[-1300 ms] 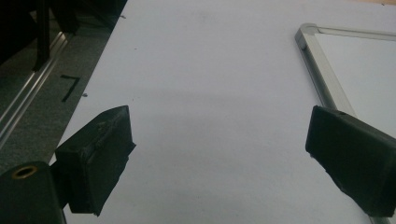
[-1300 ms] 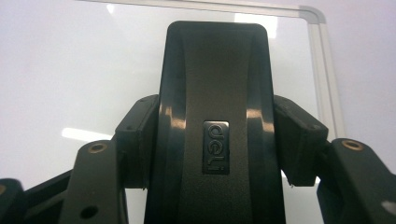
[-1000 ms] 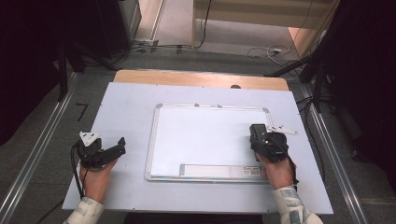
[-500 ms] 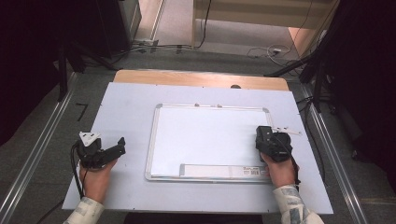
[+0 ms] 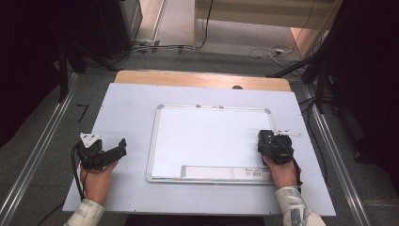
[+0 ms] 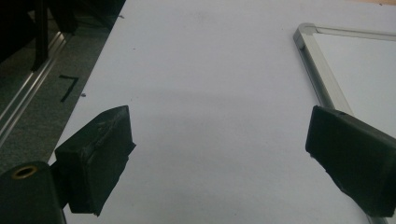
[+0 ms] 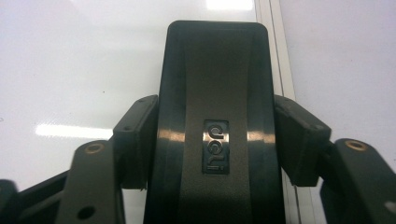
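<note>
Lying flat on the whiteboard (image 5: 211, 136) close to its right frame edge, the black eraser (image 7: 215, 116) bears a small embossed logo plate on its top face and sits between the 2 jaws of the right gripper (image 5: 274, 147). In the right gripper view the jaws stand at the eraser's 2 long sides, the left one against its flank and the right one close beside it; they have just been opening with the eraser between them, and whether the pads bear on it at this instant cannot be told from the pictures. The whiteboard's aluminium frame runs just beside the eraser in that view. In the high view the whiteboard lies at the centre of a pale blue table top (image 5: 127, 108), with a printed label strip (image 5: 226, 172) along its near edge. The right hand (image 5: 282, 172) holds the right gripper over the board's right side, with a small white piece (image 5: 286, 133) just beyond it by the frame. The left gripper (image 5: 101, 153) rests well apart on the bare table top to the left of the board, its jaws spread wide with nothing between them, as the left gripper view confirms. A floor rail (image 5: 37, 160) runs along the table's left side.
</note>
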`<state>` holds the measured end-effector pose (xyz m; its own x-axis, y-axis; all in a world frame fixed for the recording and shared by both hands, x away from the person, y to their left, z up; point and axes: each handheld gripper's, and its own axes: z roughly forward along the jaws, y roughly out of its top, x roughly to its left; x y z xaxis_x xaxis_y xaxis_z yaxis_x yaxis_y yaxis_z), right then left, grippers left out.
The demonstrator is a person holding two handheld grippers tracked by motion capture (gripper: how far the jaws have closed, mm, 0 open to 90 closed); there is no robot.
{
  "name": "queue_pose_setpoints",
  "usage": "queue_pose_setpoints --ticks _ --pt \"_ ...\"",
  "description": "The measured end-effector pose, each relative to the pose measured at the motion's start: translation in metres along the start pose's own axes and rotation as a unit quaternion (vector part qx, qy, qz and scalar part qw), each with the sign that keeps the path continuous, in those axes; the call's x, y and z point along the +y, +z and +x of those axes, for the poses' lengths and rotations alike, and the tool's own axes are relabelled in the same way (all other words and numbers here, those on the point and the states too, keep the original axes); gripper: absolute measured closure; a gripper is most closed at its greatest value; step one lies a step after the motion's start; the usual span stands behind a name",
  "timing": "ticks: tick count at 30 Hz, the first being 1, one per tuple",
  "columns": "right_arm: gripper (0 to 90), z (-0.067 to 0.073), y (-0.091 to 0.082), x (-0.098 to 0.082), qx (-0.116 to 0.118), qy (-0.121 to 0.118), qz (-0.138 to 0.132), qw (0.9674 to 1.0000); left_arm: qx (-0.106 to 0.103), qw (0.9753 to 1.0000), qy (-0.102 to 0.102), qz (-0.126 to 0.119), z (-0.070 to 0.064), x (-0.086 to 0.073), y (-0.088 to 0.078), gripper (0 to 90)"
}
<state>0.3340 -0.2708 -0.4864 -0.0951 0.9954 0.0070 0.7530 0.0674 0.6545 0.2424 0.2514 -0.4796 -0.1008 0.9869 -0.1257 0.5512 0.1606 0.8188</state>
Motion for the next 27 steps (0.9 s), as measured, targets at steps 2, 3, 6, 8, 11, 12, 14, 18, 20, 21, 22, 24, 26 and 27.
queue_pose_setpoints --ticks 2,3,6,8,11,12,14,18,20,21,22,24,26,27 --pt "27.1 0.0 0.0 0.0 0.004 -0.004 0.0 1.0 0.0 1.0 0.0 0.0 0.0 0.0 0.0 7.7" --pt "25.7 0.0 -0.001 0.001 0.008 -0.002 -0.003 1.0 0.0 1.0 -0.001 -0.001 0.0 0.0 0.0 7.7" --pt "24.6 0.0 -0.004 0.002 0.015 -0.003 -0.011 0.9998 0.0 1.0 0.0 0.001 0.0 0.0 0.0 7.7" --pt "24.6 0.001 -0.006 0.002 0.015 -0.006 -0.016 0.9997 0.0 1.0 0.001 0.0 0.0 0.0 0.0 7.7" --pt "24.5 0.002 -0.011 0.003 0.017 -0.008 -0.03 0.9994 0.0 1.0 -0.001 0.0 0.0 0.0 0.0 7.7" --pt "24.5 0.002 -0.013 0.003 0.016 -0.008 -0.035 0.9992 0.0 1.0 -0.001 0.0 0.0 0.0 0.0 7.7" --pt "24.3 0.002 -0.017 0.002 0.021 -0.008 -0.041 0.9989 0.0 1.0 0.0 0.001 0.0 0.0 0.0 7.7" --pt "24.3 0.0 -0.023 0.001 0.029 -0.012 -0.048 0.9984 0.0 1.0 -0.001 0.0 0.0 0.0 0.0 7.7" --pt "24.3 -0.001 -0.027 0.0 0.035 -0.011 -0.056 0.9978 0.0 1.0 -0.001 0.0 0.0 0.0 0.0 7.7" --pt "24.2 -0.002 -0.03 0.0 0.04 -0.01 -0.059 0.9974 0.0 1.0 -0.001 0.0 0.0 0.0 0.0 7.7" --pt "23.5 -0.003 -0.033 0.0 0.045 -0.009 -0.063 0.9969 0.001 1.0 -0.002 0.0 0.0 0.0 0.0 7.7" --pt "22.6 -0.005 -0.037 -0.001 0.051 -0.012 -0.072 0.996 0.001 1.0 -0.001 0.0 0.0 0.0 0.0 7.7" --pt "21.3 -0.007 -0.042 -0.002 0.059 -0.013 -0.079 0.995 0.001 1.0 -0.002 -0.001 0.0 0.0 0.0 7.7" --pt "20.6 -0.008 -0.044 -0.003 0.06 -0.013 -0.08 0.9949 0.001 1.0 -0.003 -0.001 0.0 0.0 0.0 7.7"
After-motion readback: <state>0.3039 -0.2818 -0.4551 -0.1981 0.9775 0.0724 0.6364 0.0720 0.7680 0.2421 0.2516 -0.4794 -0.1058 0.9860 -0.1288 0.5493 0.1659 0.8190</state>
